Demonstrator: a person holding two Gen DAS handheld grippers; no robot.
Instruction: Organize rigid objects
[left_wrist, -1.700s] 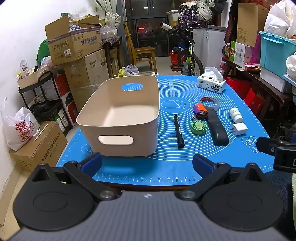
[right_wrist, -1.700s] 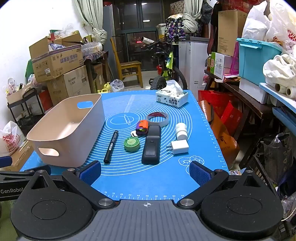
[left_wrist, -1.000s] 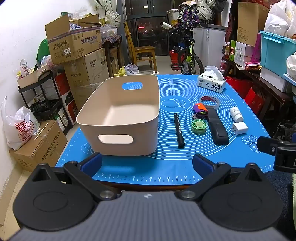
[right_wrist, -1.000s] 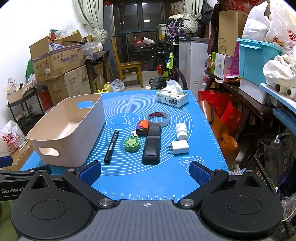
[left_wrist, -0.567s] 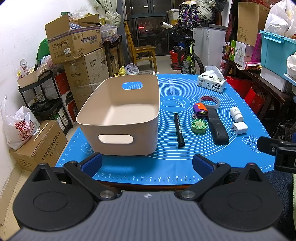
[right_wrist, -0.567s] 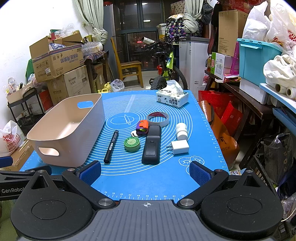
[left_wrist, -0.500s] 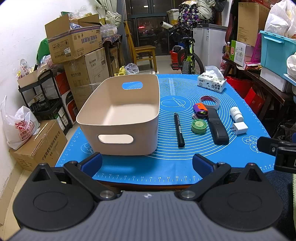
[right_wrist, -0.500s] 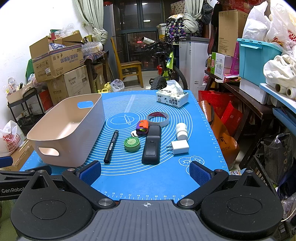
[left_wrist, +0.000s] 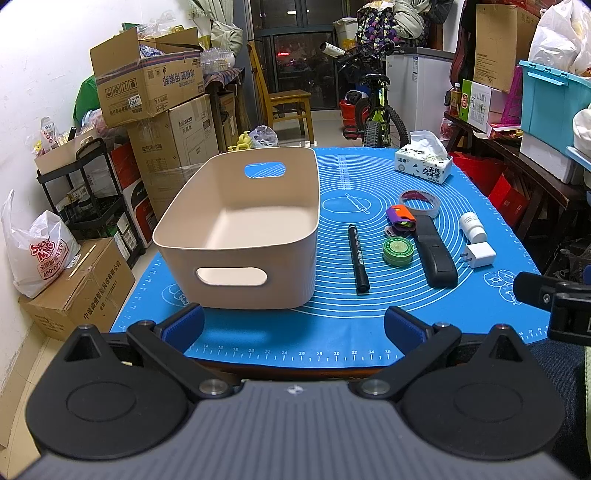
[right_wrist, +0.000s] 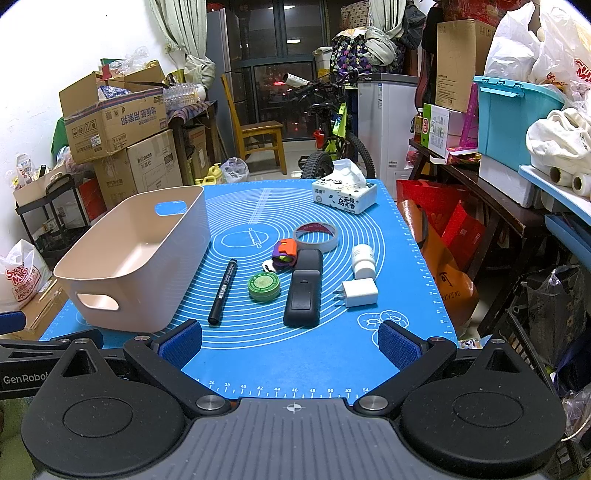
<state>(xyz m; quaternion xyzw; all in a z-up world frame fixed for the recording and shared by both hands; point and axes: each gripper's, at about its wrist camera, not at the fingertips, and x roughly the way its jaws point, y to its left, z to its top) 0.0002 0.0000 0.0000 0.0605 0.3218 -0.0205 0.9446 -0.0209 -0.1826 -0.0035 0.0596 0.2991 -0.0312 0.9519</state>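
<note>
Two open claws are waiting at the table edge.

The left gripper (left_wrist: 293, 325) and right gripper (right_wrist: 290, 341) are both holding nothing, jaws wide. The beige bin (left_wrist: 236, 218) is sitting empty. The black marker (right_wrist: 222, 291), green tin (right_wrist: 263, 285), remote (right_wrist: 303, 293) and white charger (right_wrist: 357, 292) are lying beside it. I think nothing is started: reaching for one comes next.

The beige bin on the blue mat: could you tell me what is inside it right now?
Nothing shows inside the beige bin: its bare floor and inner walls are visible in both wrist views. Only the strip of floor just behind its near wall is hidden.
</note>
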